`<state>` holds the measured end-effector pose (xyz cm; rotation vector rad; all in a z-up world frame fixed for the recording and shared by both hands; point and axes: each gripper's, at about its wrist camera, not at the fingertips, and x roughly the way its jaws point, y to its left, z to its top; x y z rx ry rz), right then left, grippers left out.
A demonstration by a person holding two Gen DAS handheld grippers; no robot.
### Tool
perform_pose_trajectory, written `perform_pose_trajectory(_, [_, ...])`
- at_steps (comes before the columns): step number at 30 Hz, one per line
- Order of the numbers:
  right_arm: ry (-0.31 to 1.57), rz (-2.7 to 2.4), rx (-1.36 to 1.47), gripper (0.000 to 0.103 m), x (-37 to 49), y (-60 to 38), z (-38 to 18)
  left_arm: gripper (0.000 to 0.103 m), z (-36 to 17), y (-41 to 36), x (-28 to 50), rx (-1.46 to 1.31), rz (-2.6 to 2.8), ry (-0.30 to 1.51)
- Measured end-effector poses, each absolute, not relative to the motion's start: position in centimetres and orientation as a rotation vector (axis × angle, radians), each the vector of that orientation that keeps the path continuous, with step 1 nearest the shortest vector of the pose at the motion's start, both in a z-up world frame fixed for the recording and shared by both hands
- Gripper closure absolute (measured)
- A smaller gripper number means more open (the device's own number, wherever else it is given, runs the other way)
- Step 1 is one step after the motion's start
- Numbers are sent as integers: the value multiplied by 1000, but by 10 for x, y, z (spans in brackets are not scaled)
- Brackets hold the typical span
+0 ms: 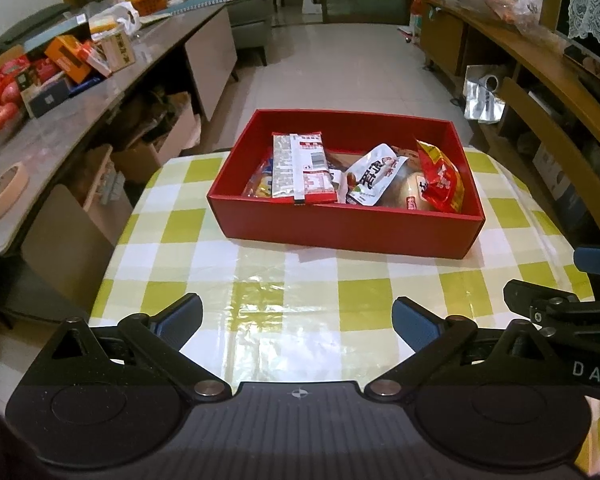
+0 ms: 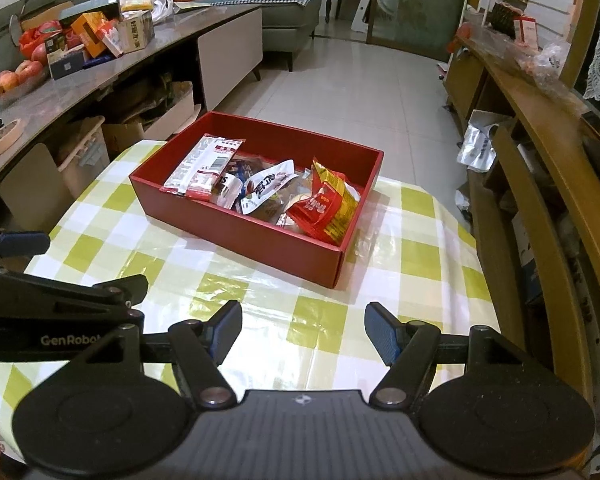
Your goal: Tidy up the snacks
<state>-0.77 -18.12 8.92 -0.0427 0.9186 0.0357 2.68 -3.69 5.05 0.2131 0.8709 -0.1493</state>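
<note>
Reading "GenRobot" on the left gripper [image 2: 32,264], "DAS" on the right gripper [image 1: 580,276].

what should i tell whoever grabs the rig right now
Left tool: open, holding nothing, over the checked tablecloth.
Right tool: open, holding nothing, beside the left one.
Snacks: red box at the far end of the table holds the long white-and-red packet, white packet and red-and-yellow bag.
Done: no snack lies loose on the cloth in either view.
Left: perhaps only tidying inside the box.
</note>
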Motion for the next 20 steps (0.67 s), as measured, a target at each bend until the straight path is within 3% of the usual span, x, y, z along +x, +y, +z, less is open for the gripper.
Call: perform_pose_trajectory(20, [927, 39, -47, 24, -7, -180, 87, 2, 52, -40, 23, 240, -143, 827])
